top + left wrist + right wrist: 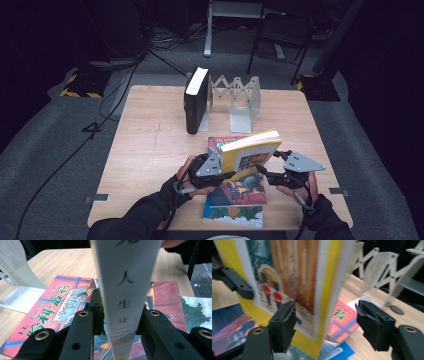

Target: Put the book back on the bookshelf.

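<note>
Handover of yellow paperback between two claws

Left claw (220, 167) pinching the yellow book (250, 150) at its white spine, pads pressed on both covers, spine running straight up between the jaws in the left gripper view. Right claw (272, 175) spread astride the opposite, page-edge side, foam pads (287, 325) clear of the glossy illustrated cover, so no grip there. Book held upright off the surface (150, 145), long axis tilted up and away from both claws, left one nearer and bearing it. Below the claws, a flat stack of glossy paperbacks (235, 192). Farther out, a thick black book (196, 100) standing in the pale metal accordion bookend (235, 97), likely the destination.
</note>
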`<state>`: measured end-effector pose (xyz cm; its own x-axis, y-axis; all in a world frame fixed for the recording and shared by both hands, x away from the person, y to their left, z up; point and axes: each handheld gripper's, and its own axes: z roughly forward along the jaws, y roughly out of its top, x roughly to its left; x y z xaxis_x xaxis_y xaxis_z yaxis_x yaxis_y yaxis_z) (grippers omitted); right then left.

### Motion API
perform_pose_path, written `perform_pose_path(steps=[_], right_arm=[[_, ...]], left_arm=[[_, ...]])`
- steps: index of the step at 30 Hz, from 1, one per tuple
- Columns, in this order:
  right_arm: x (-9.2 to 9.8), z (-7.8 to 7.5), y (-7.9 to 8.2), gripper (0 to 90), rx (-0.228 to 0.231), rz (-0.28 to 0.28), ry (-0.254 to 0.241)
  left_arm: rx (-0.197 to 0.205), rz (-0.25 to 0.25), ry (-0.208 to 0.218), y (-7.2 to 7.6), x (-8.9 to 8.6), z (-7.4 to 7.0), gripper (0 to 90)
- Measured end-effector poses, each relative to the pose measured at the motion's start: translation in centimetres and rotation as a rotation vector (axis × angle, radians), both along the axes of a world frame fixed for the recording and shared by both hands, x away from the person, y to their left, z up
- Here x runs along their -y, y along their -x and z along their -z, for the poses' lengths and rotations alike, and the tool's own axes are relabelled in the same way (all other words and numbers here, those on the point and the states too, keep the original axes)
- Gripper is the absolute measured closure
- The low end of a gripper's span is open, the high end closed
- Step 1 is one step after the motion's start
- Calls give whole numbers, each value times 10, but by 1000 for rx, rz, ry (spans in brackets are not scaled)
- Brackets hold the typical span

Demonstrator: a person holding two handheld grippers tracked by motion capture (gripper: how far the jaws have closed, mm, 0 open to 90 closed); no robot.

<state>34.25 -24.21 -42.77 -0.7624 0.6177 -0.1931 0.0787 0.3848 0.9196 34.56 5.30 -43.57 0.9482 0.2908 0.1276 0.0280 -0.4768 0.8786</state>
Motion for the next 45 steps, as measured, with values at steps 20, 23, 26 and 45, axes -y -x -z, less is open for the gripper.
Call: perform_pose_path(steps=[20, 23, 26, 45], right_arm=[[-15, 7, 5, 409, 18, 0, 32], [-15, 7, 5, 407, 14, 1, 30], [-15, 7, 5, 394, 15, 4, 31], [6, 9, -2, 363, -25, 70, 25]], left_arm=[[34, -42, 201, -2, 6, -33, 672], [29, -39, 225, -3, 6, -37, 680], [37, -44, 217, -3, 10, -39, 708], [106, -218, 172, -21, 6, -50, 748]])
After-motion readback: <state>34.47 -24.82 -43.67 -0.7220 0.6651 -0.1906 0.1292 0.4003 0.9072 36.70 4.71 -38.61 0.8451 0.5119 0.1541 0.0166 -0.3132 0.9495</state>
